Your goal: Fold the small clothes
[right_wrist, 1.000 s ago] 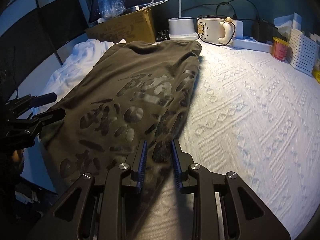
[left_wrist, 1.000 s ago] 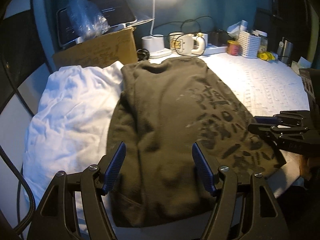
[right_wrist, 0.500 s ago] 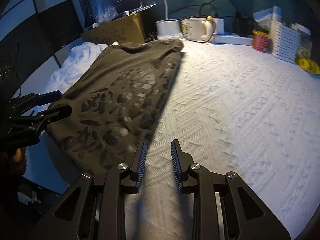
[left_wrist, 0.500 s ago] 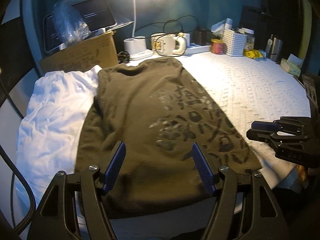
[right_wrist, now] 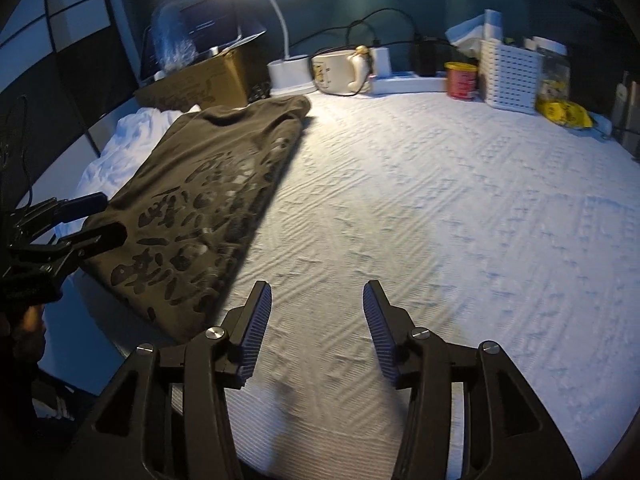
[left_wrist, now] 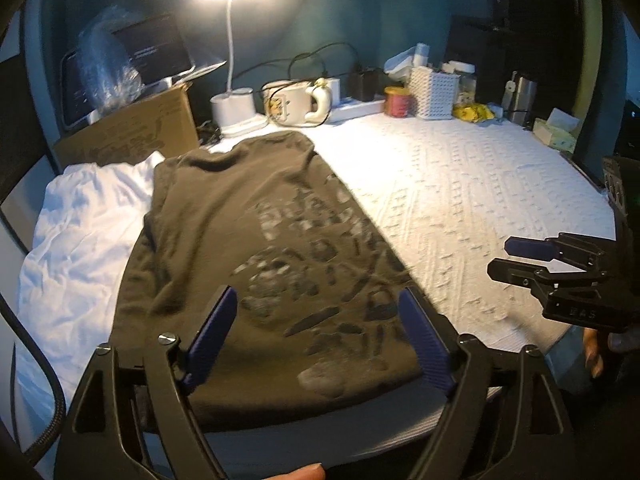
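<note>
A dark olive shirt (left_wrist: pixel 248 248) with a dark printed pattern lies flat on the white textured cover (left_wrist: pixel 460 200), folded into a long strip. It also shows in the right wrist view (right_wrist: pixel 208 184) at the left. My left gripper (left_wrist: pixel 316 320) is open and empty, held over the shirt's near end. My right gripper (right_wrist: pixel 316 312) is open and empty, over bare cover to the right of the shirt. A crumpled white garment (left_wrist: pixel 80 240) lies left of the shirt.
At the back stand a cardboard box (left_wrist: pixel 132 132), a lit desk lamp (left_wrist: pixel 236 108), a cream mug (left_wrist: pixel 296 102), a power strip, a red tin (left_wrist: pixel 396 102) and a white perforated basket (left_wrist: pixel 436 92). The surface's near edge runs just below the shirt.
My right gripper has let go of the shirt's edge, opened wide and drawn back to the right. Both grippers have pulled back from the shirt. The left gripper stays open.
</note>
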The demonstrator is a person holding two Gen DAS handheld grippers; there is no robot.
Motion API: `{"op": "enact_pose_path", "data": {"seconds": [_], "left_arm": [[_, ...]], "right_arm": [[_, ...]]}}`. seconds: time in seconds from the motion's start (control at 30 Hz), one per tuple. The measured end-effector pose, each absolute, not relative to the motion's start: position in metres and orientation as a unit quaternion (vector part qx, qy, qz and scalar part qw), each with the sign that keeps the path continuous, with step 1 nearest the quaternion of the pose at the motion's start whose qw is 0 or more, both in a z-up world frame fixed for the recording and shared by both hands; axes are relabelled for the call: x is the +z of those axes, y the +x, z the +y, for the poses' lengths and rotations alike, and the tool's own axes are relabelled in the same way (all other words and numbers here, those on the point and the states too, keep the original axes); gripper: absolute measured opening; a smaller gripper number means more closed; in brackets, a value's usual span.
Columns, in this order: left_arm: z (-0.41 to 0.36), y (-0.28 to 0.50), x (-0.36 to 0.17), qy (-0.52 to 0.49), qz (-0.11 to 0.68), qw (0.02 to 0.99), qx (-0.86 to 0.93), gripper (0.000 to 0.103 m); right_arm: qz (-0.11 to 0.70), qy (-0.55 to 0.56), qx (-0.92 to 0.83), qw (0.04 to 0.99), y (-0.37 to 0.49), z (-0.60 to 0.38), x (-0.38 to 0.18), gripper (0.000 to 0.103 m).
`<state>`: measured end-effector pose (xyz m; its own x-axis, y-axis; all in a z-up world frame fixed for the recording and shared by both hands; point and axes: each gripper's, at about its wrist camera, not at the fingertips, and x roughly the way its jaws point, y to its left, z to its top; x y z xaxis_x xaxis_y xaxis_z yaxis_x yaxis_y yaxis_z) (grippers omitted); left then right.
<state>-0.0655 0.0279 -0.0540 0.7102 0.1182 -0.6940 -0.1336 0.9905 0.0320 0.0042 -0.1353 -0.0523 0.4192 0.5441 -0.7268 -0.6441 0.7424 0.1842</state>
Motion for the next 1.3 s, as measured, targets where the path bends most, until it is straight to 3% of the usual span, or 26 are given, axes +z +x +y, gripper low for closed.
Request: {"op": "enact_pose_path", "data": {"seconds": [0.4, 0.87, 0.93, 1.0, 1.07, 1.13, 1.3], "left_arm": [[-0.002, -0.049, -0.032, 0.006, 0.338, 0.940, 0.046, 0.090], [-0.026, -0.039, -0.004, 0.015, 0.293, 0.956, 0.012, 0.091], [-0.028, -0.039, 0.003, 0.014, 0.282, 0.959, 0.012, 0.092], [-0.028, -0.039, 0.009, 0.012, 0.271, 0.962, 0.013, 0.102], [-0.027, -0.040, 0.016, 0.010, 0.259, 0.966, 0.013, 0.102], [-0.026, -0.041, 0.023, 0.011, 0.249, 0.968, 0.016, 0.102], [-0.026, -0.043, 0.038, 0.018, 0.227, 0.973, 0.020, 0.102]], "right_arm": [[0.387, -0.042, 0.301, 0.870, 0.017, -0.182, -0.034, 0.051], [0.348, -0.036, 0.252, 0.902, 0.028, -0.227, 0.002, 0.051], [0.342, -0.037, 0.249, 0.905, 0.029, -0.230, 0.006, 0.051], [0.337, -0.038, 0.244, 0.909, 0.029, -0.234, 0.011, 0.051], [0.330, -0.037, 0.239, 0.912, 0.029, -0.237, 0.016, 0.051], [0.324, -0.037, 0.235, 0.916, 0.029, -0.240, 0.023, 0.065], [0.301, -0.040, 0.227, 0.925, 0.027, -0.245, 0.042, 0.067]]}}
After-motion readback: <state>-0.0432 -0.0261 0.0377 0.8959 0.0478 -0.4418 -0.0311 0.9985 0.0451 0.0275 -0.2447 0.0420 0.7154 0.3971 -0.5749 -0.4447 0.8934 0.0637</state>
